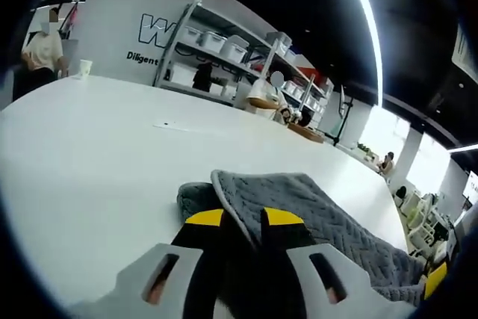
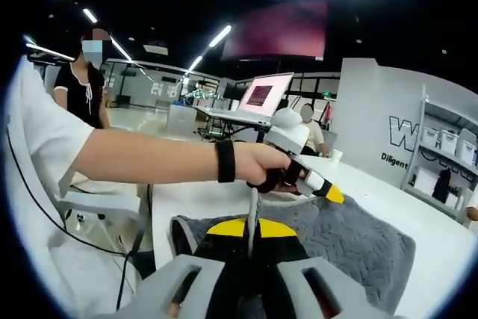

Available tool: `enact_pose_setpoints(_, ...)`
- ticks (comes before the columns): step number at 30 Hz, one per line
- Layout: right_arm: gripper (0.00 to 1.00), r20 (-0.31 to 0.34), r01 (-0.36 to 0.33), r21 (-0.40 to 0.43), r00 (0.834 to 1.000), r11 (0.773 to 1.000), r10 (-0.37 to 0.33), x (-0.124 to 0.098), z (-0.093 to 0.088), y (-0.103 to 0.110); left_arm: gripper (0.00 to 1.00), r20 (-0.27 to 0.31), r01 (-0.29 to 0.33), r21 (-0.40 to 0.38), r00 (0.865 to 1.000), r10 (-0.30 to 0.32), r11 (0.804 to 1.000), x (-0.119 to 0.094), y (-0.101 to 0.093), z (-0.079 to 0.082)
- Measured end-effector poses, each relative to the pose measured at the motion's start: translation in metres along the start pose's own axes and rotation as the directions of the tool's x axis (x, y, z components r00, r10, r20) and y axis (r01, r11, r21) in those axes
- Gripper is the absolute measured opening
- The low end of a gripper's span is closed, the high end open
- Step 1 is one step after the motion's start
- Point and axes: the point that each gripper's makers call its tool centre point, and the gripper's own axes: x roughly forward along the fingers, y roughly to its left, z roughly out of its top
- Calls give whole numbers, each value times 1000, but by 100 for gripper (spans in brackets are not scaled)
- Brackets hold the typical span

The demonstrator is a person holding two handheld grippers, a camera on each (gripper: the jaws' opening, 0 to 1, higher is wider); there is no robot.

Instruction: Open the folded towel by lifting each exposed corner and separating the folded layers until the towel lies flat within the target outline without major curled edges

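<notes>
A grey quilted towel (image 1: 314,214) lies partly folded on the white table (image 1: 97,162). In the left gripper view, my left gripper (image 1: 243,222) is shut on the towel's raised near edge, which passes between its yellow pads. In the right gripper view, my right gripper (image 2: 252,228) is shut on another edge of the towel (image 2: 358,244), a thin hem standing up between its yellow pads. There a hand holds the left gripper (image 2: 328,192) over the towel's far edge. The right gripper's yellow tip (image 1: 437,278) shows at the lower right of the left gripper view.
Shelves with white bins (image 1: 224,50) stand beyond the table, and a paper cup (image 1: 85,67) sits at its far left corner. A person (image 1: 43,54) stands there. A laptop (image 2: 258,98), a chair (image 2: 97,203) and a hanging cable (image 2: 138,240) are by the table's near side.
</notes>
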Motion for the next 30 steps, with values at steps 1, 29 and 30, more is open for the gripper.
enact_pose_setpoints(1, 0, 0, 0, 1, 1000, 1000, 0, 0, 0, 0, 16, -1, -1, -1, 1000, 1, 1000, 0, 0, 0)
enact_pose_setpoints(29, 0, 7, 4, 7, 1000, 1000, -4, -5, 1, -1, 11, 26, -57, -9, 998, 57, 998, 18, 20, 14)
enact_pose_setpoints(30, 0, 7, 3, 8, 1000, 1000, -4, -5, 1, -1, 11, 25, -57, -7, 998, 57, 998, 18, 20, 15)
